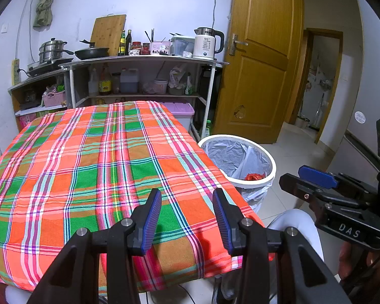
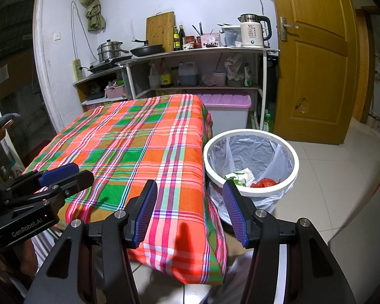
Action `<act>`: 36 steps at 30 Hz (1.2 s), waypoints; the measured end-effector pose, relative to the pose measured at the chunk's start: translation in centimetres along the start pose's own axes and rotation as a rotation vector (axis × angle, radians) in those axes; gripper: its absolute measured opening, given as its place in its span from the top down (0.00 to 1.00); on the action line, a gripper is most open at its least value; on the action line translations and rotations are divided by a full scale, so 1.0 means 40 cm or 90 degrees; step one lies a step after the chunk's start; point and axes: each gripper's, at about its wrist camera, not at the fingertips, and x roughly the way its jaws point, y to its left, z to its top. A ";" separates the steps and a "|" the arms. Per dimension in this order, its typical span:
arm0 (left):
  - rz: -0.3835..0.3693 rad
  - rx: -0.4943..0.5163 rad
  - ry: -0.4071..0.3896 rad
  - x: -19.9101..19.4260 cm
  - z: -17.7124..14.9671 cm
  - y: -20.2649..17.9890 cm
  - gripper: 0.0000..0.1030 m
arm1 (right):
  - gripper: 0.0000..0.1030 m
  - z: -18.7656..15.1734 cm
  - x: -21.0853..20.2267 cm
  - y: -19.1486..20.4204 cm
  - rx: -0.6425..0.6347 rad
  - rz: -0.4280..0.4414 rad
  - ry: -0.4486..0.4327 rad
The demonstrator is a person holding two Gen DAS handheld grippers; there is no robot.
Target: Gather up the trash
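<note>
A white trash bin (image 2: 250, 190) with a grey liner stands on the floor right of the table; it also shows in the left wrist view (image 1: 240, 181). Inside lie a red wrapper (image 2: 263, 183) and white-green packaging (image 2: 239, 174); the red wrapper shows in the left wrist view (image 1: 253, 176). My left gripper (image 1: 187, 197) is open and empty over the near part of the plaid tablecloth (image 1: 88, 167). My right gripper (image 2: 190, 190) is open and empty above the table's near right corner, beside the bin. Each gripper shows in the other's view, the left (image 2: 60, 174) and the right (image 1: 306, 177).
A shelf unit (image 1: 144, 60) with pots, bottles and a kettle (image 1: 206, 43) stands behind the table. A purple-lidded box (image 2: 225, 109) sits beside the table on the floor. A wooden door (image 2: 314, 58) is at the right, with tiled floor (image 2: 342, 177) around the bin.
</note>
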 end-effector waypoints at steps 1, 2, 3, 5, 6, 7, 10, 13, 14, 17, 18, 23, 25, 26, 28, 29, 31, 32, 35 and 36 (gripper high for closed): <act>0.000 0.000 0.000 0.000 0.001 -0.001 0.60 | 0.47 0.000 0.000 0.000 0.000 0.000 0.000; 0.001 0.000 0.000 0.000 0.000 -0.001 0.60 | 0.47 -0.001 0.000 0.000 0.000 0.000 0.001; 0.001 0.001 0.000 0.000 0.000 -0.001 0.60 | 0.47 -0.002 0.000 0.000 0.001 0.000 0.001; 0.001 0.000 0.000 0.000 0.001 -0.001 0.60 | 0.47 -0.004 0.002 -0.001 0.000 0.000 0.002; 0.001 0.000 0.000 0.000 0.001 -0.001 0.60 | 0.47 -0.004 0.002 -0.001 0.000 0.000 0.002; 0.001 0.001 -0.001 0.000 0.001 -0.001 0.60 | 0.47 -0.004 0.001 -0.001 0.000 0.000 0.001; 0.000 0.000 0.000 0.000 -0.001 0.000 0.60 | 0.47 -0.003 0.002 0.000 0.000 0.000 0.001; -0.001 0.000 0.002 0.000 0.000 -0.001 0.60 | 0.47 -0.003 0.002 0.000 0.000 0.000 0.002; -0.001 -0.001 0.002 -0.001 -0.002 0.000 0.60 | 0.47 -0.004 0.002 -0.001 0.001 0.000 0.002; -0.001 0.000 0.002 0.000 -0.002 0.000 0.60 | 0.47 -0.004 0.003 -0.001 0.000 -0.001 0.002; -0.002 -0.001 0.002 0.000 -0.002 0.000 0.60 | 0.47 -0.003 0.003 -0.001 0.000 0.000 0.002; -0.002 0.000 0.008 0.006 -0.008 -0.001 0.60 | 0.47 -0.004 0.004 -0.001 0.000 0.000 0.003; -0.004 0.000 0.011 0.008 -0.009 -0.002 0.60 | 0.47 -0.007 0.007 -0.002 -0.001 -0.001 0.005; -0.006 0.000 0.012 0.009 -0.010 -0.003 0.60 | 0.47 -0.007 0.007 -0.001 -0.001 -0.001 0.005; -0.005 0.002 0.013 0.010 -0.010 -0.007 0.60 | 0.47 -0.007 0.008 -0.004 -0.001 -0.001 0.005; -0.005 0.002 0.013 0.010 -0.010 -0.008 0.60 | 0.47 -0.007 0.009 -0.005 -0.002 -0.002 0.006; -0.003 0.005 0.014 0.013 -0.012 -0.011 0.60 | 0.47 -0.008 0.010 -0.006 -0.003 -0.004 0.007; -0.001 0.006 0.014 0.013 -0.012 -0.012 0.60 | 0.47 -0.007 0.011 -0.005 -0.003 -0.004 0.008; 0.000 0.007 0.017 0.014 -0.014 -0.014 0.60 | 0.47 -0.008 0.010 -0.006 -0.005 -0.004 0.009; -0.002 0.005 0.019 0.015 -0.013 -0.014 0.60 | 0.47 -0.008 0.010 -0.007 -0.005 -0.005 0.009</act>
